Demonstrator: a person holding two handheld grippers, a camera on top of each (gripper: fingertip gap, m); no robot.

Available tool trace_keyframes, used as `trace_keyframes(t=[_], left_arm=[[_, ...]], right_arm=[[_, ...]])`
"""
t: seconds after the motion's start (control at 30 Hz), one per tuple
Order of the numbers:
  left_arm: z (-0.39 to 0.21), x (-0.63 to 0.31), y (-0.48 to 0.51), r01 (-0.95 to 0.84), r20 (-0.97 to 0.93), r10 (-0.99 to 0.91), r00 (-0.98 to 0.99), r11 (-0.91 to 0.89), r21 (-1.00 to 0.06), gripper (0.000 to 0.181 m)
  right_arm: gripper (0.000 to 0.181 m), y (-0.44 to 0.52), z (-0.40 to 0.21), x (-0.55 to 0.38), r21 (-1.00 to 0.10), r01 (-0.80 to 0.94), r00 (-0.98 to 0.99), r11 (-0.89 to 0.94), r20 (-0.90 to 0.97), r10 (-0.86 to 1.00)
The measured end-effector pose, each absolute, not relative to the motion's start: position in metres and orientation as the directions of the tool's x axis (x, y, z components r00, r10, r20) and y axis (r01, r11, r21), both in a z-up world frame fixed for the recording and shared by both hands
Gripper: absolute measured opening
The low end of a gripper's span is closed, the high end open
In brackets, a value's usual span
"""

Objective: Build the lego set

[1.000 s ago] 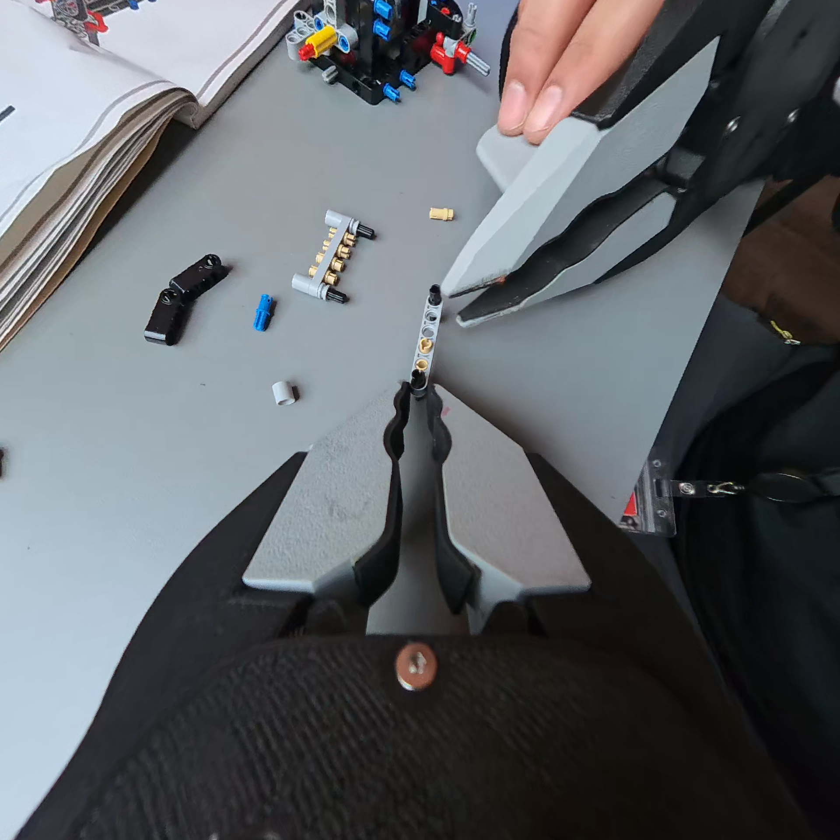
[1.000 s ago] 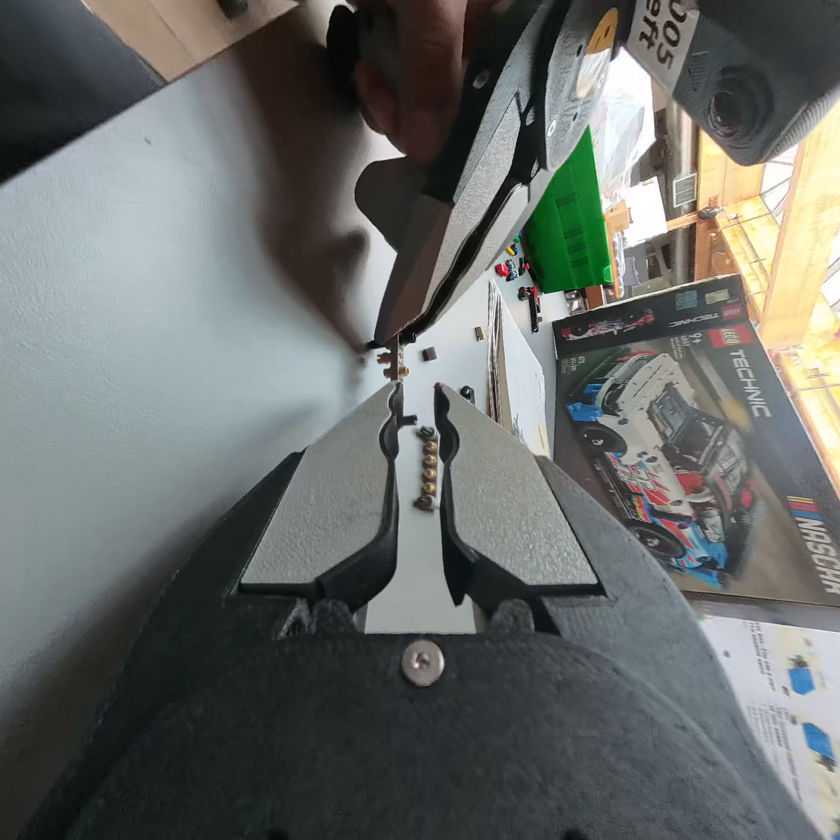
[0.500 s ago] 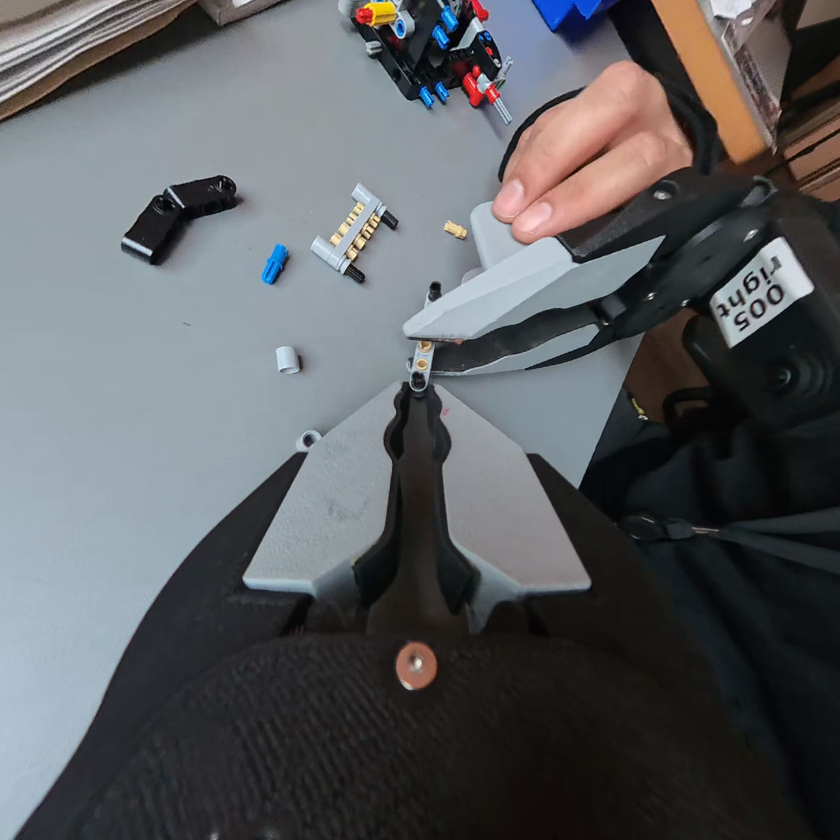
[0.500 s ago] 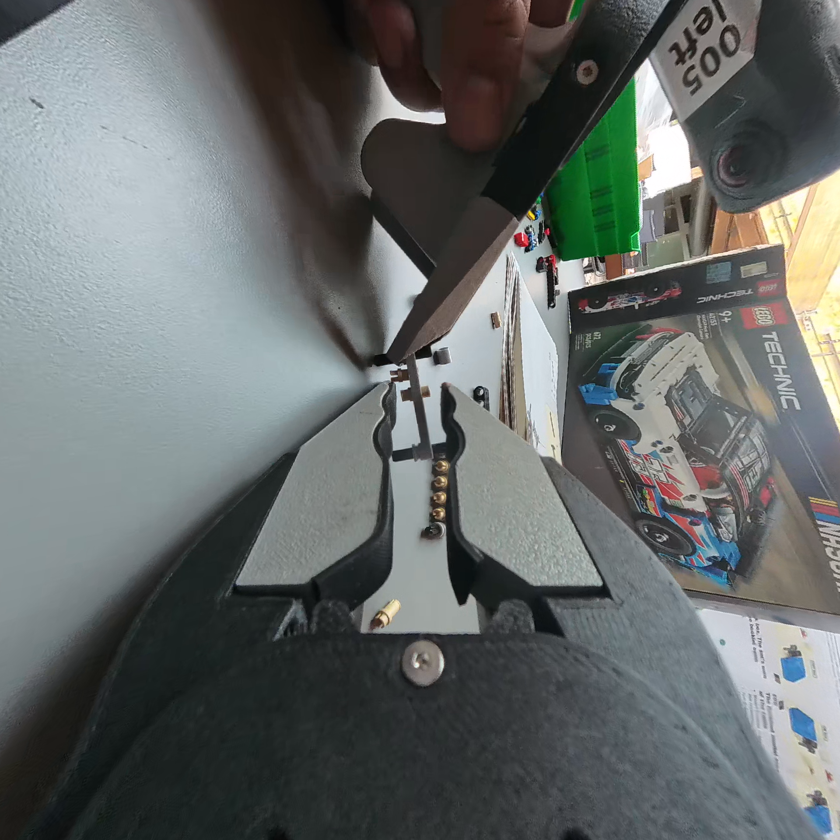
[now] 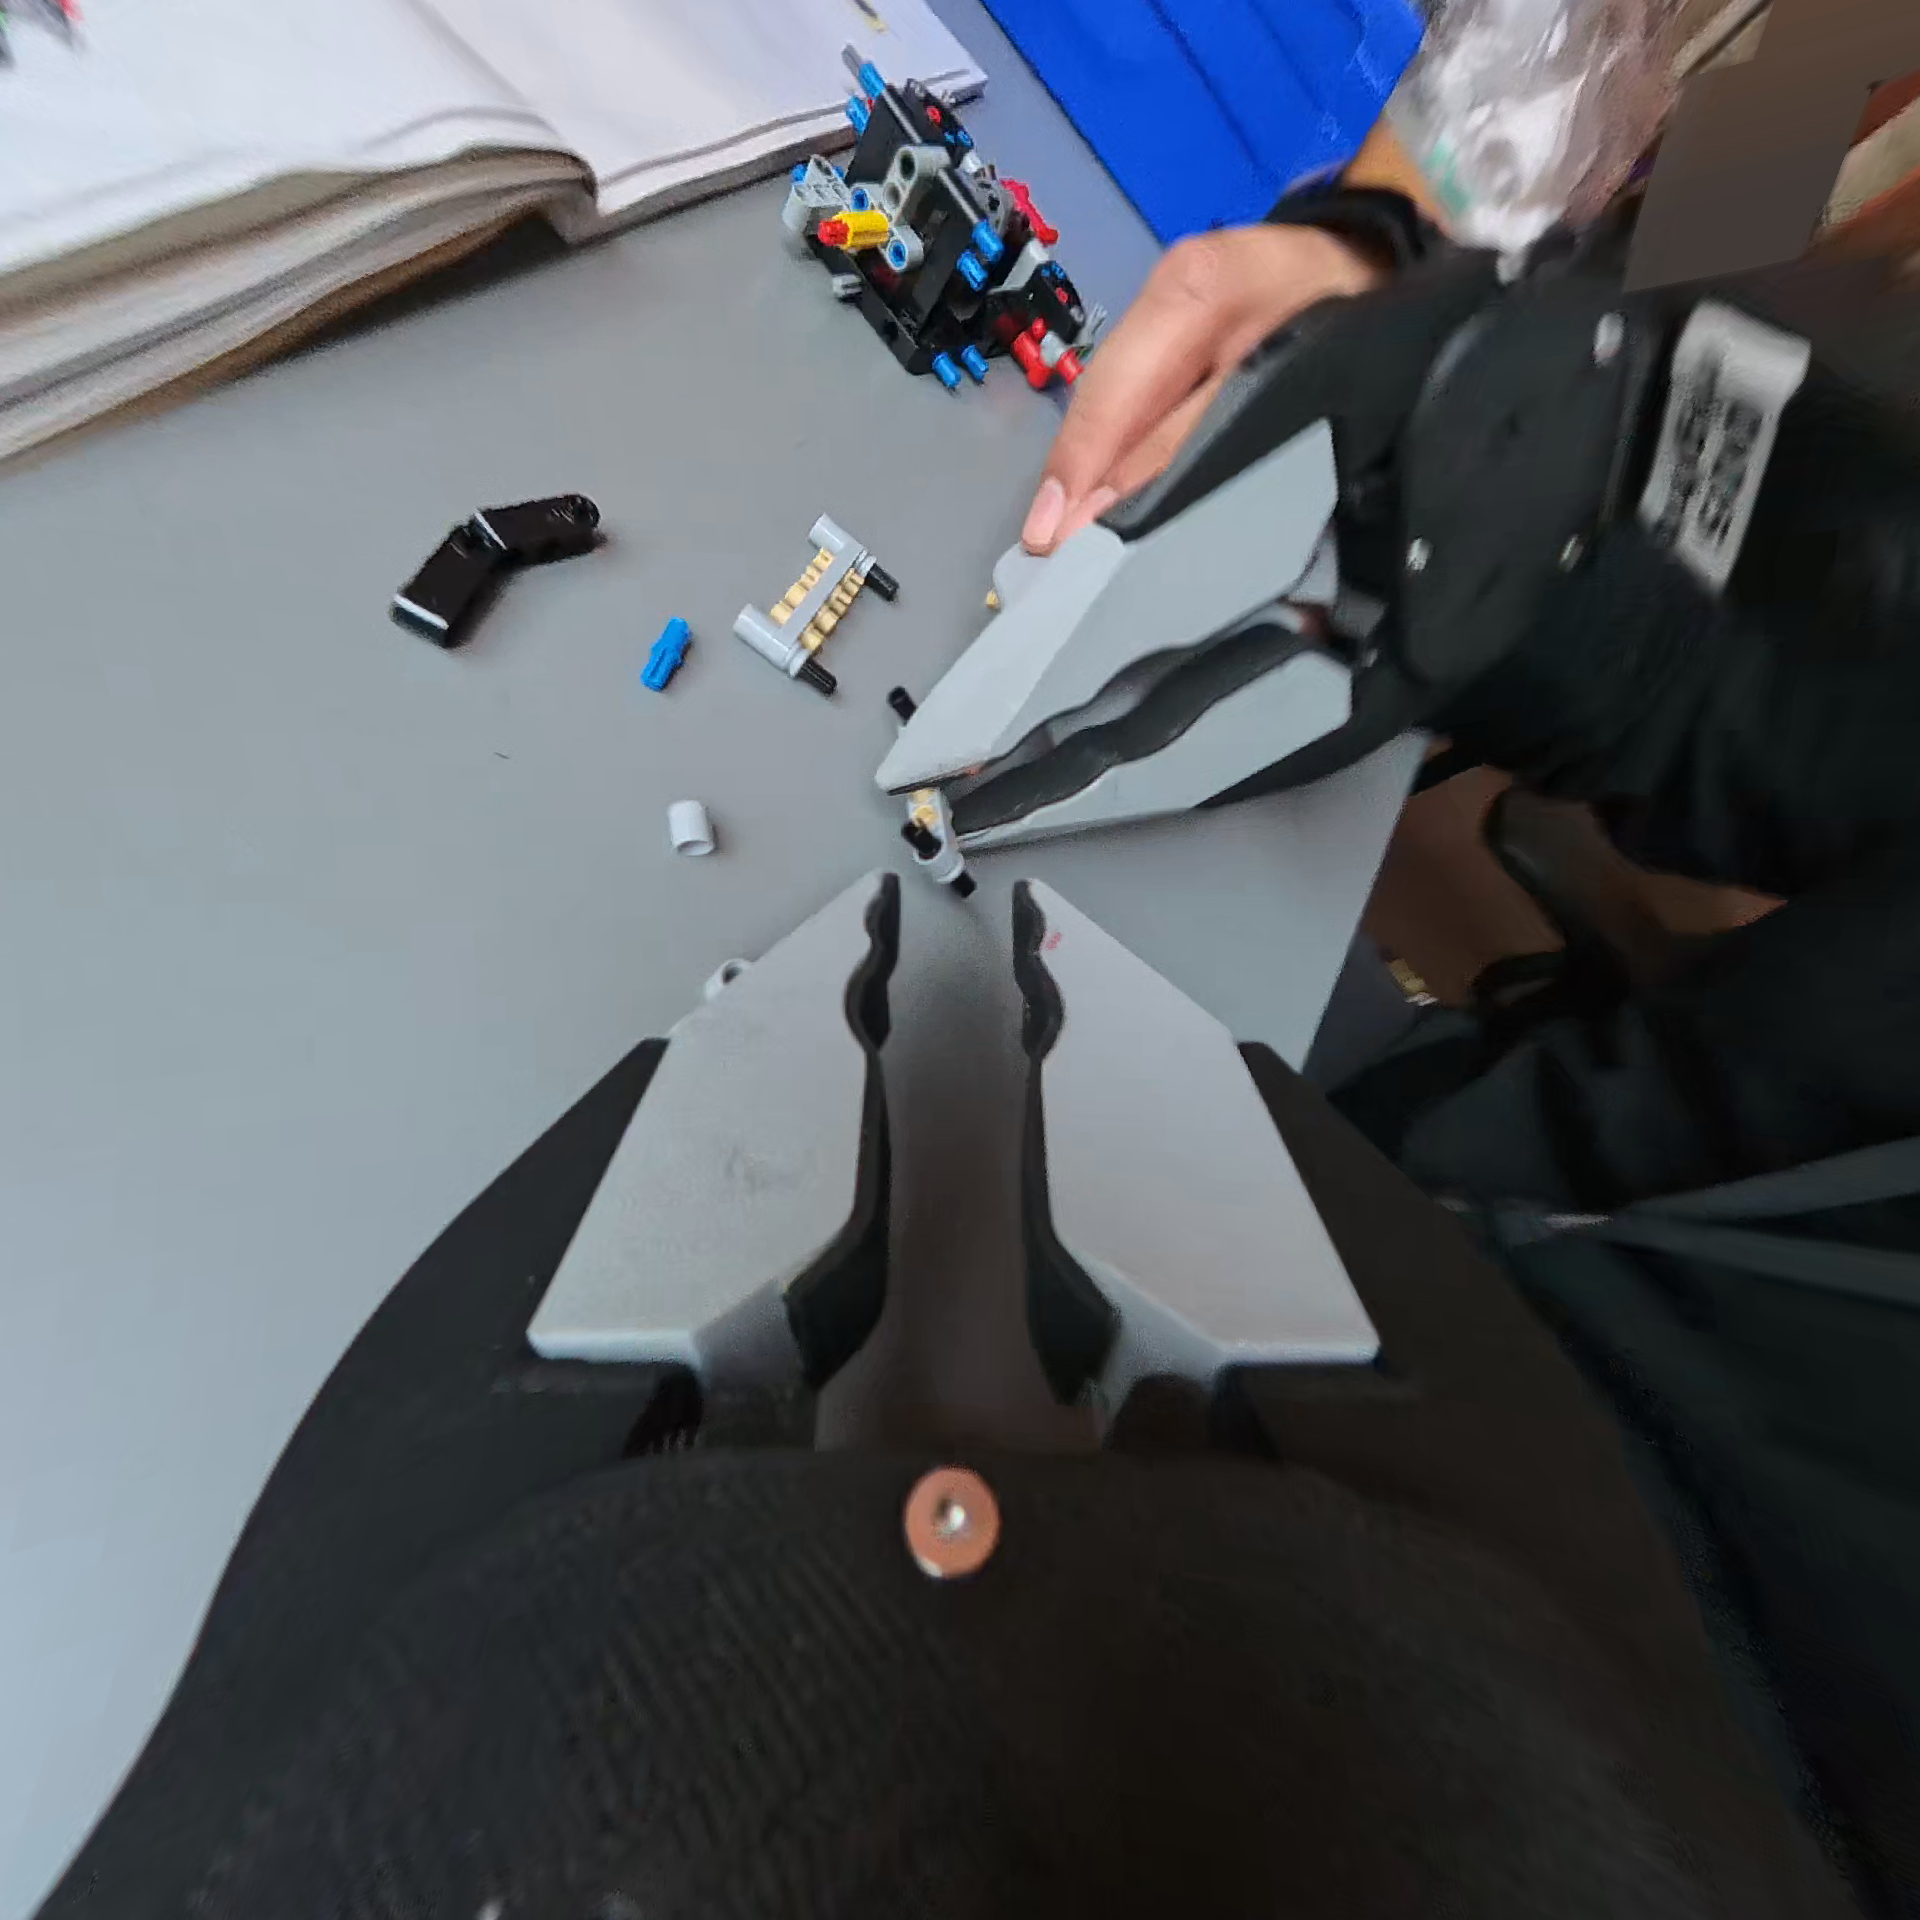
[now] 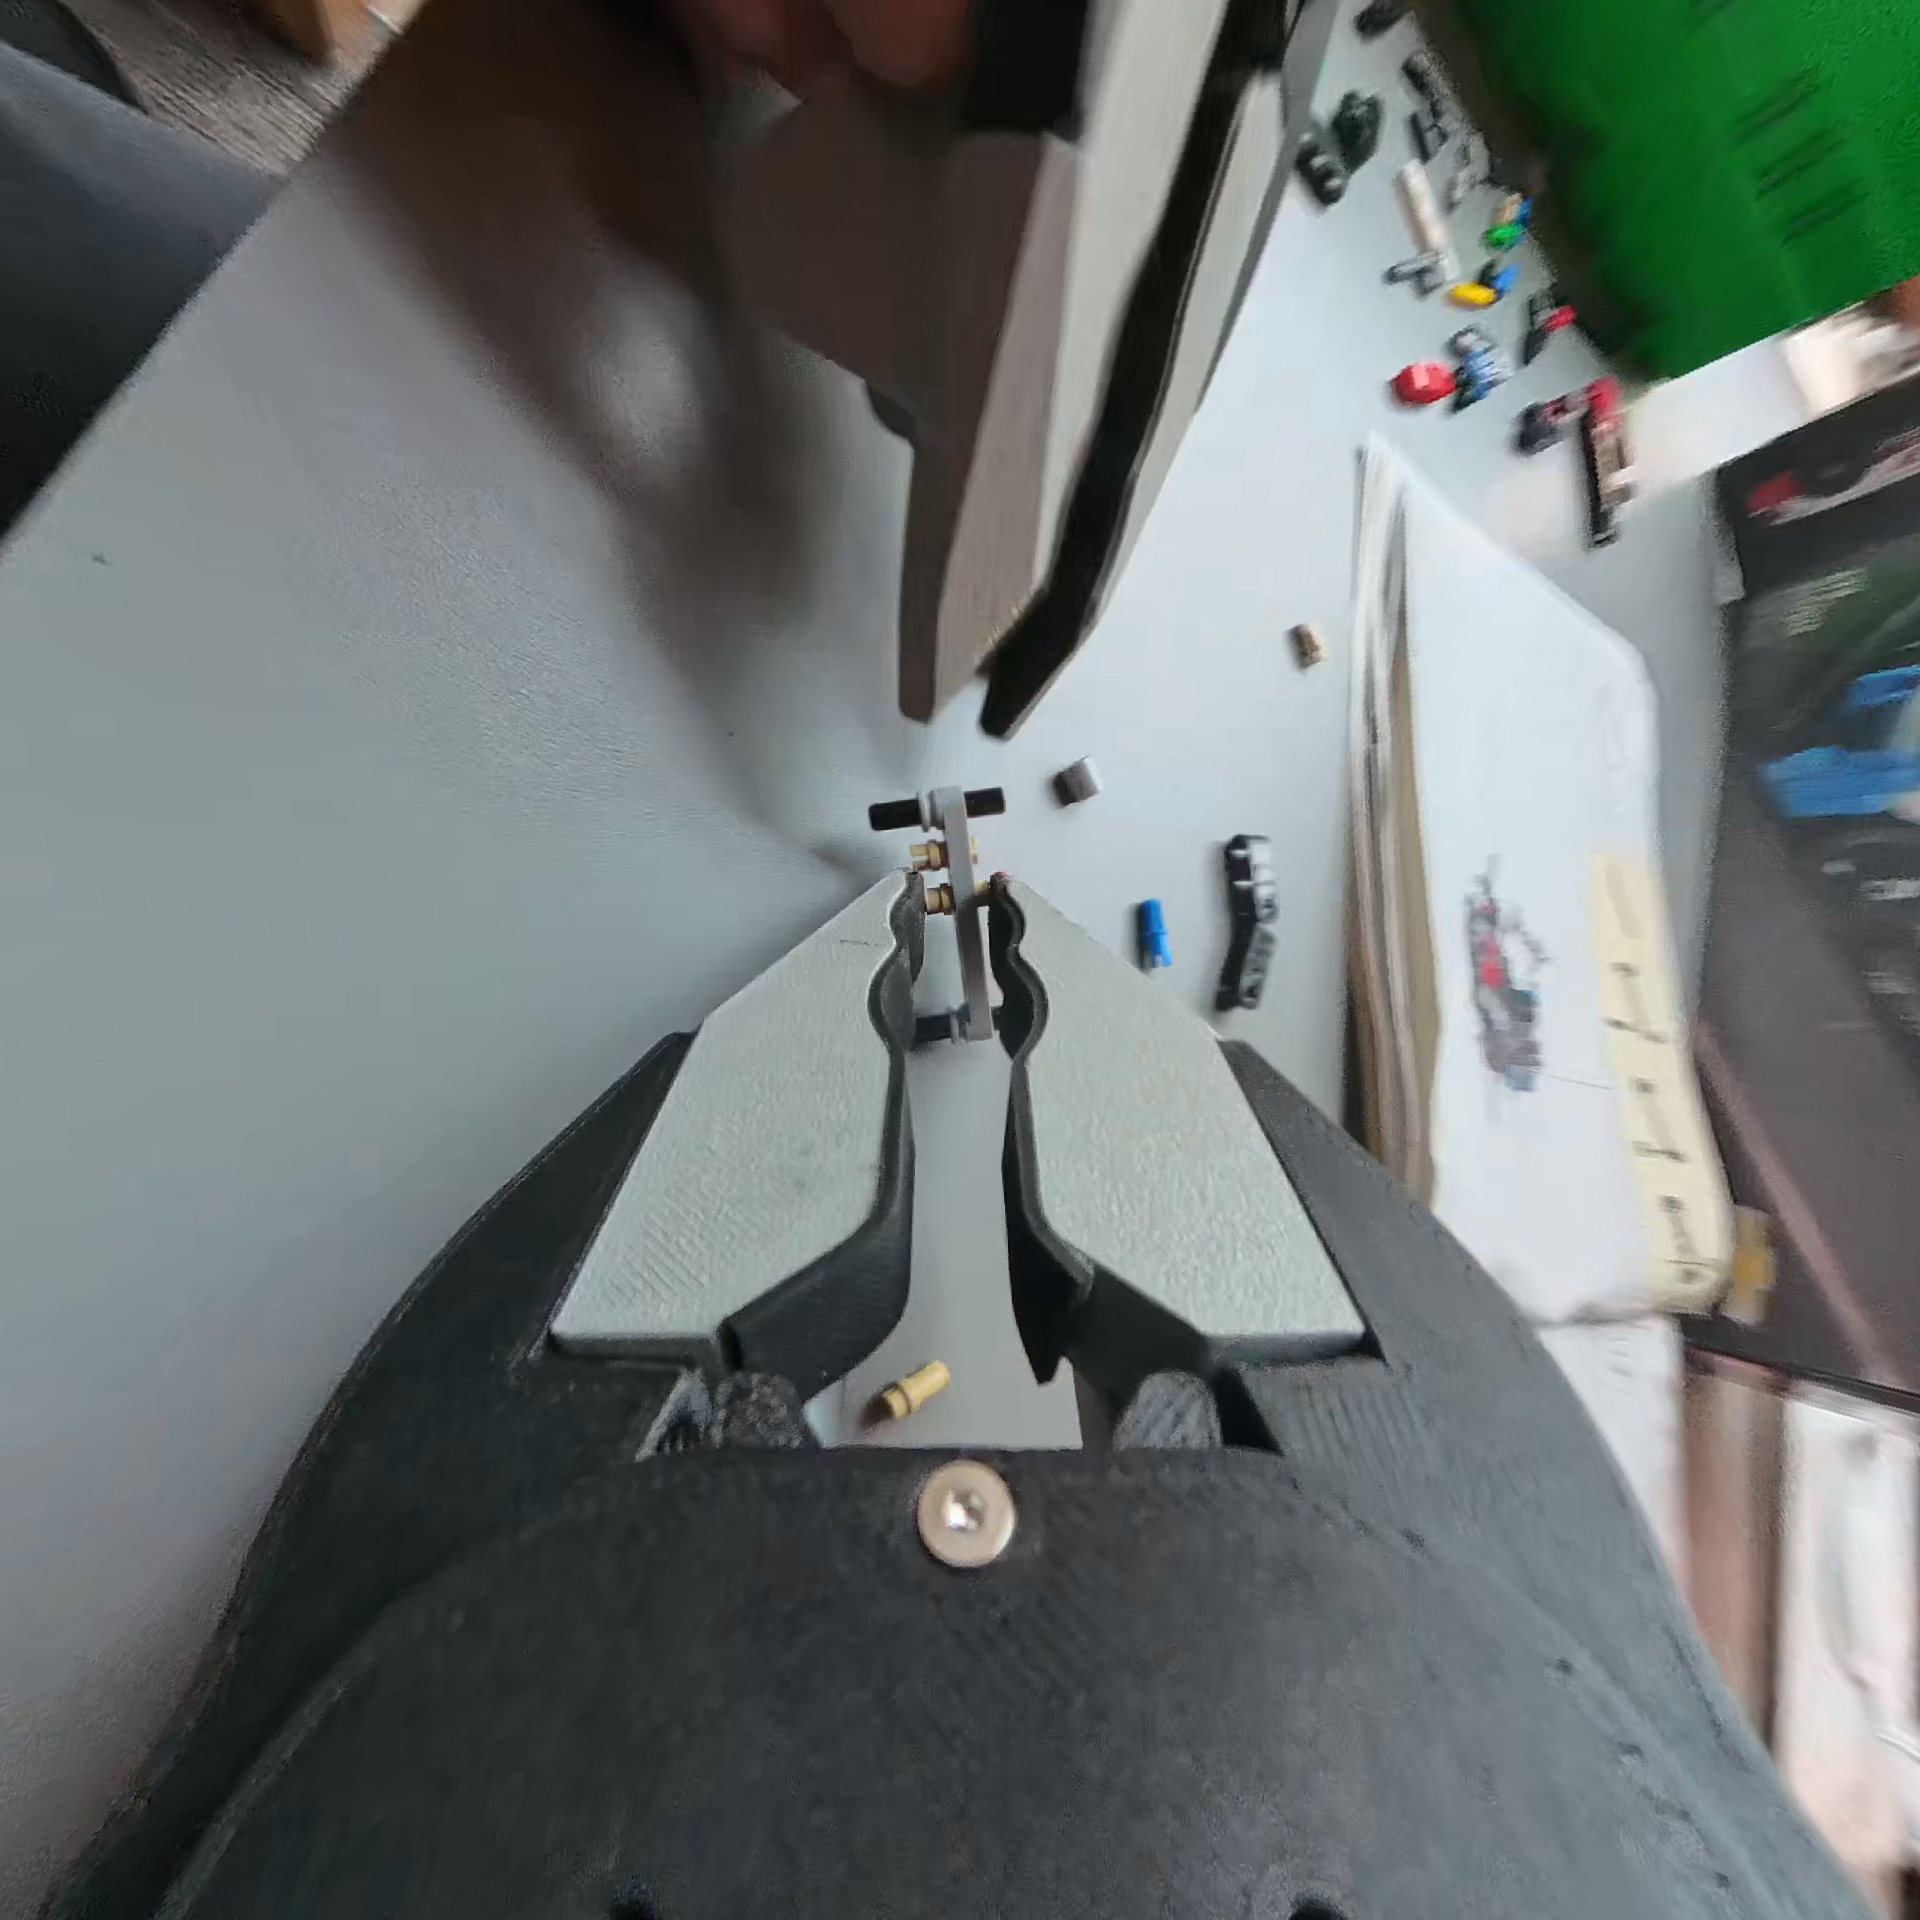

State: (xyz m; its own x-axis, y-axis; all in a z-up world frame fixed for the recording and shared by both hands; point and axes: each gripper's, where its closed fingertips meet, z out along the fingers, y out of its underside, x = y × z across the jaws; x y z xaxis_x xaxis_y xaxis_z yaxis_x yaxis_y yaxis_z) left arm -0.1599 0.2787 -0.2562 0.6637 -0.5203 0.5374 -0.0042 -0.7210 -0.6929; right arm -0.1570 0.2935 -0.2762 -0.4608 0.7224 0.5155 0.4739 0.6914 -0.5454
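A short grey beam [image 6: 968, 966] with black and tan pins is clamped between my right gripper's [image 6: 954, 896] fingertips, its far end with a black pin sticking out past them. In the left wrist view the same beam [image 5: 932, 831] pokes out of the right gripper [image 5: 928, 792], just above the grey table [image 5: 260, 935]. My left gripper [image 5: 953, 899] is open and empty, its tips just short of the beam's near end. It shows blurred in the right wrist view [image 6: 966, 717]. A hand [image 5: 1153, 384] holds the right gripper.
On the table lie a grey ladder piece with tan pins [image 5: 816, 603], a blue pin [image 5: 665, 655], a black angled beam [image 5: 488, 566], a grey bush [image 5: 691, 828] and a tan pin [image 6: 912, 1390]. The part-built model [image 5: 935, 270], open instruction book [image 5: 312, 156] and a blue bin [image 5: 1195, 94] stand behind. The table edge runs at the right.
My left gripper has opened, let go of the beam and drawn back a little. My right gripper has shut on the beam and now holds it alone.
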Motion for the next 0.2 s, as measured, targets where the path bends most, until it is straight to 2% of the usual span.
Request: trace_keyframes(t=[0.1, 0.2], left_arm=[[-0.2539, -0.1671, 0.2748, -0.230, 0.240, -0.643, 0.727, -0.558, -0.798, 0.029], [-0.2542, -0.1664, 0.2711, -0.471, -0.084, -0.720, 0.689, -0.356, -0.807, 0.026]], right_arm=[[0.009, 0.2902, -0.2782, -0.1522, -0.613, 0.528, -0.503, 0.588, 0.333, 0.798], [0.009, 0.2856, -0.2802, -0.1498, -0.654, 0.570, -0.533, 0.498, 0.167, 0.829]])
